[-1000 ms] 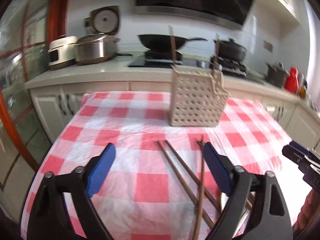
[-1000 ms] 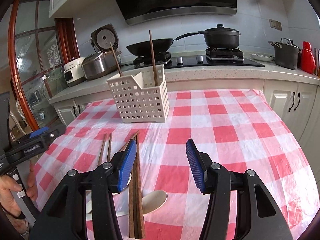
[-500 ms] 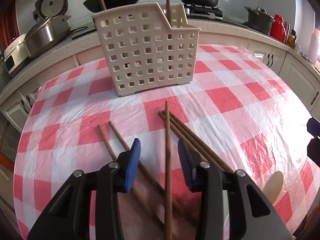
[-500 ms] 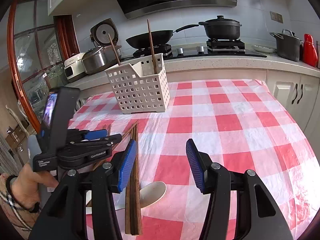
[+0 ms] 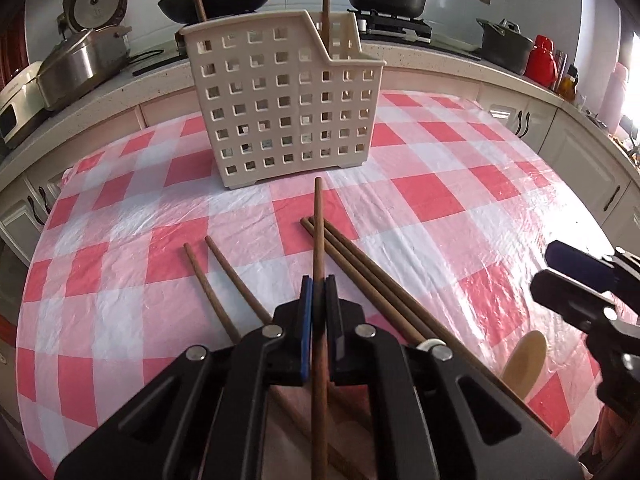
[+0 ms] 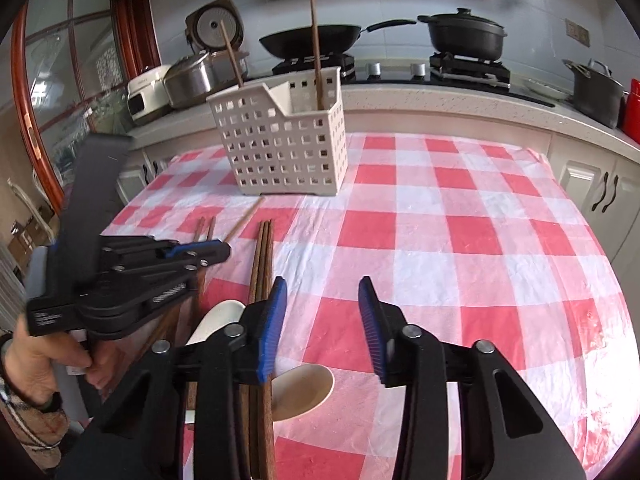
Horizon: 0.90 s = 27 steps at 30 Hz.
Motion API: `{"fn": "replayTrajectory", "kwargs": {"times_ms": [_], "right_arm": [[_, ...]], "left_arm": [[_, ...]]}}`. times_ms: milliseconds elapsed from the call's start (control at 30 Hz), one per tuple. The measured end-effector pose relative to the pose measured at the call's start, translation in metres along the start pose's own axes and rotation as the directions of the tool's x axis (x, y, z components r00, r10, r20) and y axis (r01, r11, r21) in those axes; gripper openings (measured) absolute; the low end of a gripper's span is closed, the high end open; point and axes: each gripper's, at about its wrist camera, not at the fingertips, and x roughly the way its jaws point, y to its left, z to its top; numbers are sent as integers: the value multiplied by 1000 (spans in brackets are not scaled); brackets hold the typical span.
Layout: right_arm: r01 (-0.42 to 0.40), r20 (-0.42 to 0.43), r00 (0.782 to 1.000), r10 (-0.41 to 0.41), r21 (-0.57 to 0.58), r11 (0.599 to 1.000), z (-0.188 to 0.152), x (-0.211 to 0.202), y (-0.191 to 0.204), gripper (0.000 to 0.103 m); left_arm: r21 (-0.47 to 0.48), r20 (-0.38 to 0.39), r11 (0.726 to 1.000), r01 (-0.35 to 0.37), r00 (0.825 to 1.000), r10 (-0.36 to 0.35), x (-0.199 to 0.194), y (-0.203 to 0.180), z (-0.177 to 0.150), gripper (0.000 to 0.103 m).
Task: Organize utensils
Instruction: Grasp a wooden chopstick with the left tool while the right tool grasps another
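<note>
My left gripper (image 5: 319,284) is shut on one brown chopstick (image 5: 318,236) that points toward the white perforated basket (image 5: 288,108). Two chopsticks (image 6: 316,48) stand in that basket (image 6: 284,148). Several more chopsticks (image 5: 360,272) lie loose on the red checked cloth, and a pair (image 6: 262,256) lies just left of my right gripper (image 6: 322,284). Its jaws are closing over bare cloth with nothing between them. A pale spoon (image 6: 304,384) lies under its left finger. In the right wrist view a hand holds the left gripper (image 6: 216,248) low over the cloth at the left.
Behind the table runs a counter with a wok (image 6: 312,40), a black pot (image 6: 464,36), rice cookers (image 6: 192,76) and a red container (image 5: 542,60). White cabinets (image 6: 592,184) stand close to the table's far and right edges. A second spoon (image 5: 524,360) lies near the right gripper (image 5: 560,268).
My left gripper moved forward and down to the loose chopsticks and shut on one. The right gripper dropped a little and its jaws narrowed.
</note>
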Motion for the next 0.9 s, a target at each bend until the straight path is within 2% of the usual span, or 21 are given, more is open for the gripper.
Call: {"fn": "replayTrajectory", "kwargs": {"times_ms": [200,433,900], "right_arm": [[-21,-70,997,16,-68,997,11,23,16,19],[-20,-139,990,4,-117,993,31,46,30,17],[14,-187,981,-49,-182,983,35,79,51,14]], "left_arm": [[-60,63,998,30,998,-26,-41,21,-22,6],[-129,159,991,32,987,-11,-90,52,-43,6],[-255,170,967,3,985,42,-85,90,-60,6]]}}
